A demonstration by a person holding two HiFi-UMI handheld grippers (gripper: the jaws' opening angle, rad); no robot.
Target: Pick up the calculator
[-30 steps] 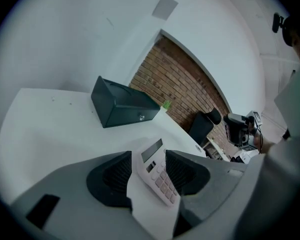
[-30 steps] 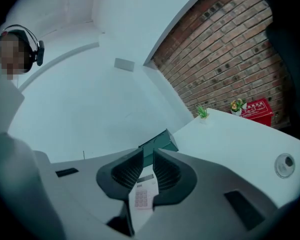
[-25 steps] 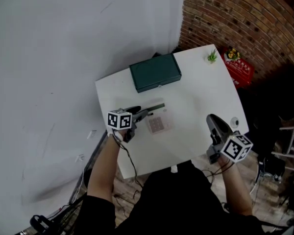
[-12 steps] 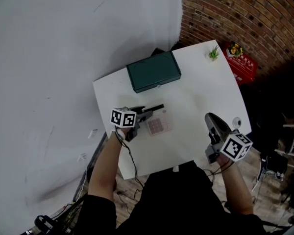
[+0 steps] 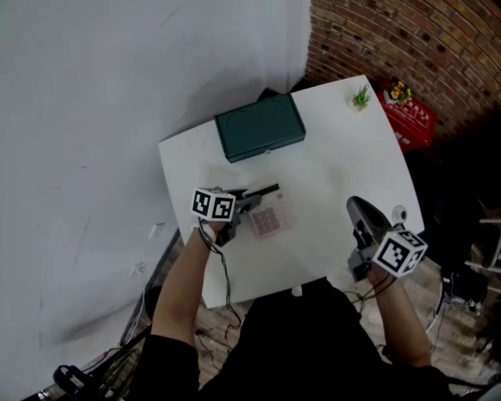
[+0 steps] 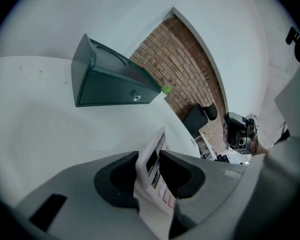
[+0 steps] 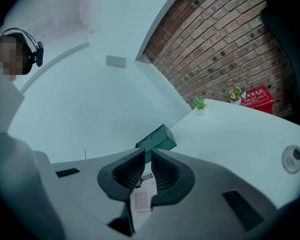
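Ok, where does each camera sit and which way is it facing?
Head view: on the person's head, steeply down at the white table; forearms, left gripper, right gripper show.
Left gripper view: on that gripper, facing green box and brick wall; its jaws, just closing, clamp the calculator.
Right gripper view: on that gripper, facing the green box; jaws, just closing, hold nothing.
Shared by all: green box, calculator.

Soft, even indoor light; head view dim, low contrast.
White table (image 5: pixel 334 157) brightest, floor at right near-black. Gripper views: strong fisheye bend, black vignetted corners. Left gripper (image 6: pixel 149 171) and calculator (image 6: pixel 155 151) soft close up. Right gripper view has a cyan cast.
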